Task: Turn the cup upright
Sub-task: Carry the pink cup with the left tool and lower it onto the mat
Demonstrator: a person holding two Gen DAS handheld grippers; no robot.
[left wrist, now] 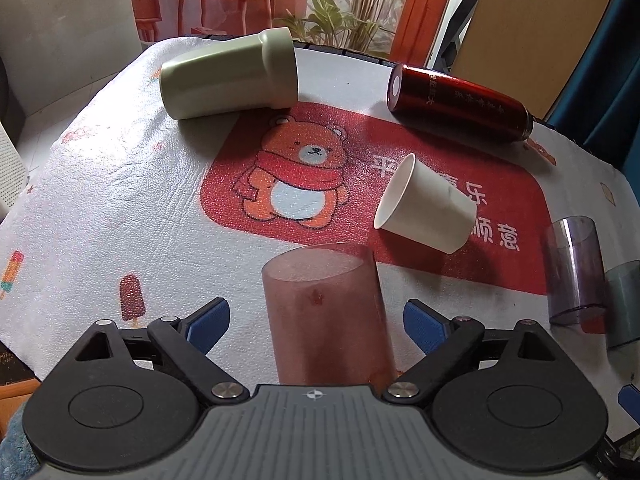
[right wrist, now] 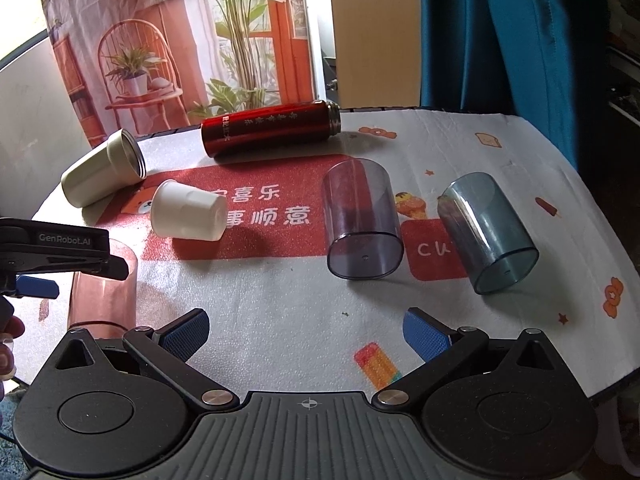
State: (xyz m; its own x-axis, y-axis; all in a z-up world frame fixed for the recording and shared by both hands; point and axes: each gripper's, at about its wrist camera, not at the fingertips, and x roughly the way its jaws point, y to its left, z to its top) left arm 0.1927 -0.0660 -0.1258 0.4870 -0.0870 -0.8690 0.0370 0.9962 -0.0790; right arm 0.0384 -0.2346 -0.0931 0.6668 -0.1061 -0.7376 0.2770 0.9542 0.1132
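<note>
While the left gripper stands spread around the pink cup, untouched, expect light, slick plastic: pinch mid-wall. Right gripper spread, empty.

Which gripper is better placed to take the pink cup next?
Left. The pink cup stands between the open left gripper pads; the open right gripper faces bare mat.
</note>
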